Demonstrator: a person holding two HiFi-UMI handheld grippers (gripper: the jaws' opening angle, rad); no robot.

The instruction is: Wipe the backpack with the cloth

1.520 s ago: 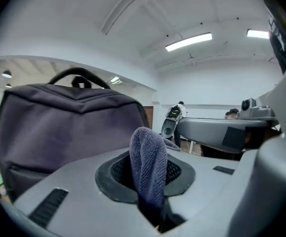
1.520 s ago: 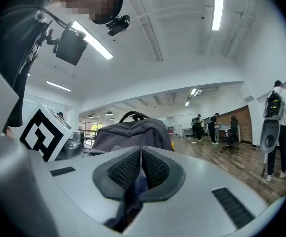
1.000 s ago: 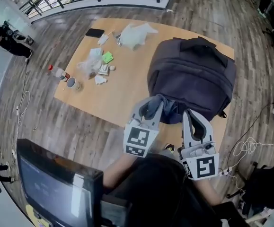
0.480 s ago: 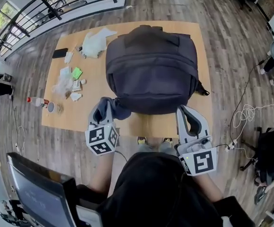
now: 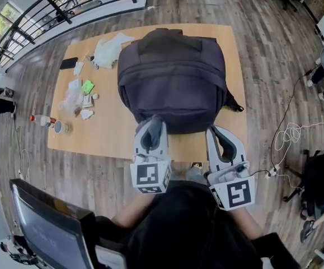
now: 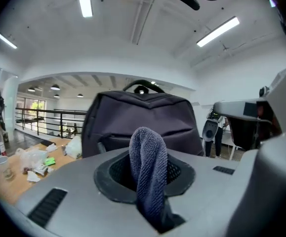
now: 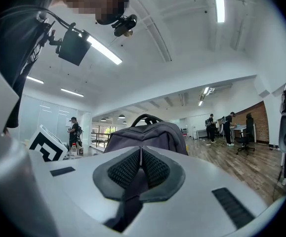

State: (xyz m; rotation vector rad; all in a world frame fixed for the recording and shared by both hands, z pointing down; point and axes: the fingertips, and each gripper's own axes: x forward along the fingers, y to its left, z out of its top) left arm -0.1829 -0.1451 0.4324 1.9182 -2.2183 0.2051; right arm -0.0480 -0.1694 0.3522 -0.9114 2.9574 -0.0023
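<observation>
Our left gripper (image 5: 152,126) is clamped on the cloth (image 6: 148,172), whose far end we lose against the backpack (image 5: 173,66). The backpack lies mid-table (image 5: 108,136), towards the near edge. Our right gripper (image 5: 216,134) is closed and empty. We cannot read what the left-edge cup (image 5: 59,127) contains.
</observation>
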